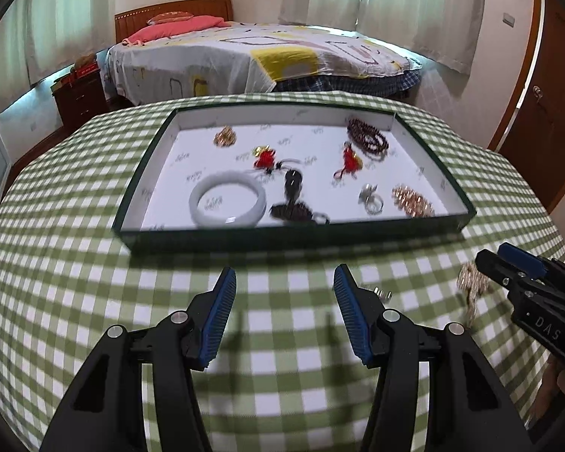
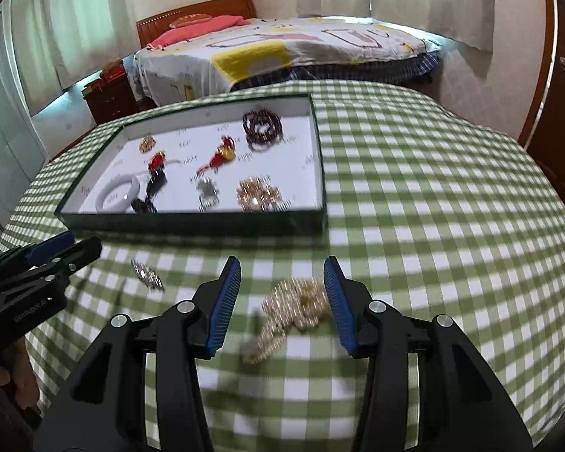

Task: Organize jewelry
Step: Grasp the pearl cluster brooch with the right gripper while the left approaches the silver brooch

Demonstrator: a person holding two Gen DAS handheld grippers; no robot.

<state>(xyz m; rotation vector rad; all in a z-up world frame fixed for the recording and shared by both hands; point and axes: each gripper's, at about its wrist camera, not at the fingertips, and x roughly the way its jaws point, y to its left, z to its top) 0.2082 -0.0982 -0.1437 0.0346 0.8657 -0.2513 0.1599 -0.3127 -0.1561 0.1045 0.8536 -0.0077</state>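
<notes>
On the green checked tablecloth (image 2: 414, 188) the big tray (image 2: 192, 222) is holding most of the jewelry. The right gripper (image 2: 282, 301) is hanging half open and empty over the pearl chain (image 2: 293, 309); the left gripper (image 1: 284, 316), also half open, is holding nothing near the small silver piece (image 2: 147, 277). The loose chain could be slipping out if only one end gets pinched. "DAS" is showing on the right gripper in the left view.
</notes>
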